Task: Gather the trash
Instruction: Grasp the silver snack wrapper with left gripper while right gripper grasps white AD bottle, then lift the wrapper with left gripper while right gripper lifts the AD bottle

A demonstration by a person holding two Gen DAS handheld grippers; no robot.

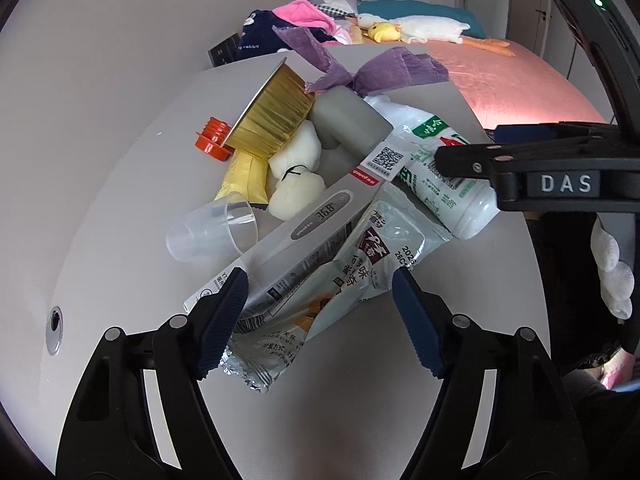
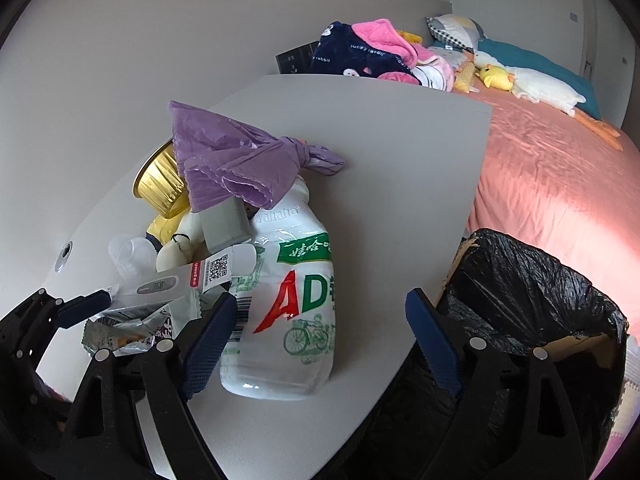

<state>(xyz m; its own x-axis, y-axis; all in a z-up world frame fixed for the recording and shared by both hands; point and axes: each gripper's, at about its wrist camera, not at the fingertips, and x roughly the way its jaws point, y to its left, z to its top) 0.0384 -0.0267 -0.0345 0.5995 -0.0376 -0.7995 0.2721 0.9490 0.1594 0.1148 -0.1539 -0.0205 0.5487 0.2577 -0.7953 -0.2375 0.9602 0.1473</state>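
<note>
Smooth grey table (image 1: 120, 184) bears crinkled foil wrapper (image 1: 320, 304), ribbed gold cup (image 1: 272, 120).

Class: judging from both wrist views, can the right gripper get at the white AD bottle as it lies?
Probably yes. The right gripper stands open astride the white AD bottle, pads apart from it; only the thermometer box crowds its left side.

The left gripper (image 1: 318, 320) pointed steeply down, jaws apart, blue pads (image 1: 222, 320) at 9 and 3 o'clock. The right gripper (image 2: 320, 340) pointed down likewise, jaws wide, nothing pinched. In the left wrist view its black arm reached in from 3 o'clock.
</note>
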